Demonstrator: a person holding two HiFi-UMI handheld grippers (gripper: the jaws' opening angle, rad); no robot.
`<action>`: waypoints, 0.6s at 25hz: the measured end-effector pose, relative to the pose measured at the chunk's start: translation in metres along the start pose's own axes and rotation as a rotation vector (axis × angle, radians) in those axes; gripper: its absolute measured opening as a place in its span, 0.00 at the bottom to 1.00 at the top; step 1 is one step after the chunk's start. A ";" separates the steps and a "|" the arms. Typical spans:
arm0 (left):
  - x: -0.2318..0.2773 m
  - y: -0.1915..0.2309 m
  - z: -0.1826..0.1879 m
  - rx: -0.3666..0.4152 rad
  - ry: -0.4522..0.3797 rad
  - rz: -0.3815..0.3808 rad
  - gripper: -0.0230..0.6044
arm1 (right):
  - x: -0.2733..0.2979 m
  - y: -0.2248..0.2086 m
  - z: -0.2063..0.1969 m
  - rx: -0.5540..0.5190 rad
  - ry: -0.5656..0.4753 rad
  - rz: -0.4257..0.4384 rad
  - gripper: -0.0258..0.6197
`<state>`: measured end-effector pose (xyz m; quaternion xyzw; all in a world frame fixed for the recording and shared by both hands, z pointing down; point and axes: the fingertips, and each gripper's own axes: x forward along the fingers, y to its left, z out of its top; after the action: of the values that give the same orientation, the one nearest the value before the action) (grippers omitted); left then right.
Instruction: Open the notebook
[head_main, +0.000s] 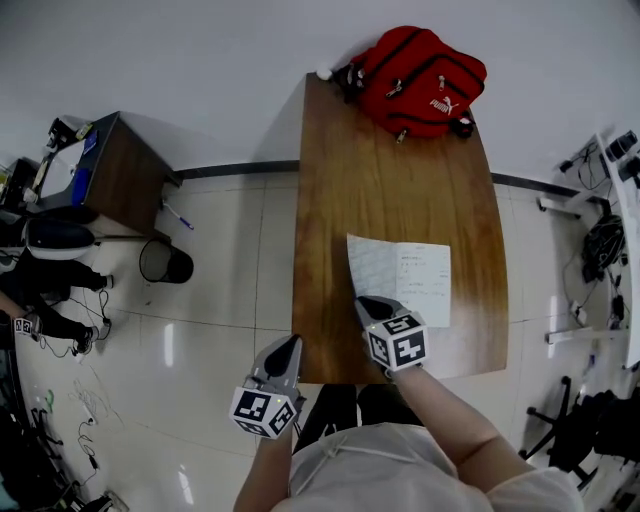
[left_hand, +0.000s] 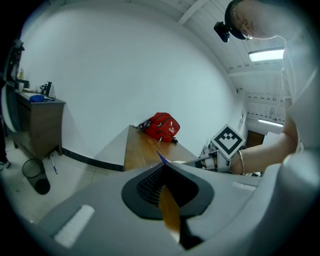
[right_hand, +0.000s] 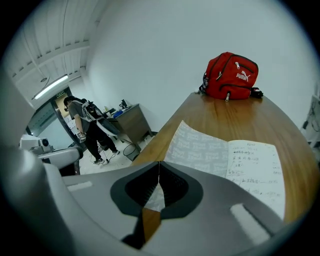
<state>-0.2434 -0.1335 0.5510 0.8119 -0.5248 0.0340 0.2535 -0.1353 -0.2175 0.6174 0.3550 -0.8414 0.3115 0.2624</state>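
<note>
1. A white paper notebook (head_main: 400, 280) lies open and flat on the near half of a long brown wooden bench (head_main: 400, 180), towards its right side.
2. The notebook's left page carries faint grey print, and its right page has handwriting at the top.
3. My right gripper (head_main: 370, 303) sits at the notebook's near left corner. In the right gripper view its fingers are pressed together at the tips, with the open pages (right_hand: 225, 160) spread just beyond them.
4. My left gripper (head_main: 290, 345) hangs off the bench's near left corner, above the pale tiled floor (head_main: 220, 250), apart from the notebook. Its fingers are also pressed together.
5. A red fabric backpack (head_main: 420, 78) rests at the far end of the bench, well apart from the notebook.
6. A black round wastebasket (head_main: 165, 262) stands on the floor to the left.
</note>
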 end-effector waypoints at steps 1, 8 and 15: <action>-0.001 0.005 -0.002 -0.004 0.006 0.001 0.05 | 0.006 0.003 -0.002 0.009 0.004 0.004 0.06; -0.005 0.023 0.005 -0.024 -0.003 -0.032 0.05 | 0.029 0.017 -0.014 0.110 0.002 0.032 0.10; 0.010 0.015 0.023 0.010 -0.013 -0.109 0.05 | 0.000 0.011 0.003 0.147 -0.102 0.019 0.18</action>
<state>-0.2567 -0.1573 0.5396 0.8408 -0.4811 0.0176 0.2475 -0.1440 -0.2131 0.6116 0.3807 -0.8320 0.3564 0.1895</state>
